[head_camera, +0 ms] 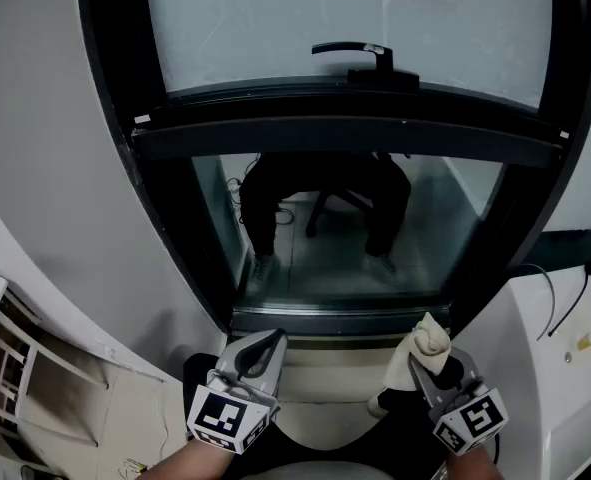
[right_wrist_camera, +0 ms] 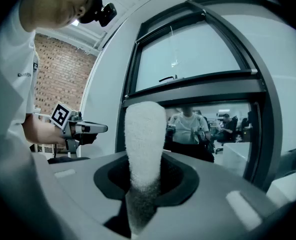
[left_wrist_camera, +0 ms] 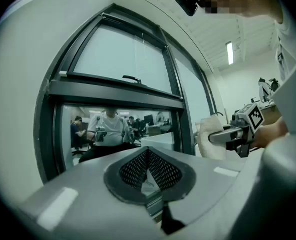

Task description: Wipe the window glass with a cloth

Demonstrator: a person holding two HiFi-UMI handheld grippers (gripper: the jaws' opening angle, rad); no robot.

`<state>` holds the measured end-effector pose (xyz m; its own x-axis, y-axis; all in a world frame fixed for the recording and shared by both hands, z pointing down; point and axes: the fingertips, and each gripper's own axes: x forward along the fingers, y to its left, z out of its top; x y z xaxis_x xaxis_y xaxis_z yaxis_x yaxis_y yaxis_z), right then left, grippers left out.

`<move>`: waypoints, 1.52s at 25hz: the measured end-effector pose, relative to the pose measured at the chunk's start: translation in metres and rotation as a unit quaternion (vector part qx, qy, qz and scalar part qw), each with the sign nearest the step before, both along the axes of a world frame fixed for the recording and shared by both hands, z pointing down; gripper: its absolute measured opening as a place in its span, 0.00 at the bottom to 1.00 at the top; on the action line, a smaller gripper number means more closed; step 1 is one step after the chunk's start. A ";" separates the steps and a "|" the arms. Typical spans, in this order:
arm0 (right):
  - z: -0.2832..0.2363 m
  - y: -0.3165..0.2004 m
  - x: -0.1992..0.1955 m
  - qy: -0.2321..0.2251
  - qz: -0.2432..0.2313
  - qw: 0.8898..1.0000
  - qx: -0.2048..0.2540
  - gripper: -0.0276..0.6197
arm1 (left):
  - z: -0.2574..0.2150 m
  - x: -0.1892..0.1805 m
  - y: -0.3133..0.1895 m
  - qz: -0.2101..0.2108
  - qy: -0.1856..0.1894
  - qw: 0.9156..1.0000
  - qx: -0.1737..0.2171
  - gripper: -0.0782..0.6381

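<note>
The right tool (right_wrist_camera: 143, 186) is clenched on a white cloth (right_wrist_camera: 144, 134), which stands bunched up from between its jaws, low and near the bottom edge of the window glass (head_camera: 450, 218). The left tool (head_camera: 263, 350) is level with it to the left, its jaws closed tip to tip on nothing. A dark frame (head_camera: 345, 140) holds the pane under a frosted upper pane with a black handle (head_camera: 360, 52), and seated people show through the glass.
</note>
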<state>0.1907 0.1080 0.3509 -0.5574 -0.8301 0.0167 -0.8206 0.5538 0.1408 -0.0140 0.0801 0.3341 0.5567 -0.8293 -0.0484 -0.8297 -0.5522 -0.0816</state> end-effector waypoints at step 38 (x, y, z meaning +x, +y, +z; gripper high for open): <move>-0.002 -0.162 -0.031 0.073 0.002 0.997 -0.017 0.18 | 0.001 0.001 -0.163 0.002 -0.017 1.000 0.006 0.13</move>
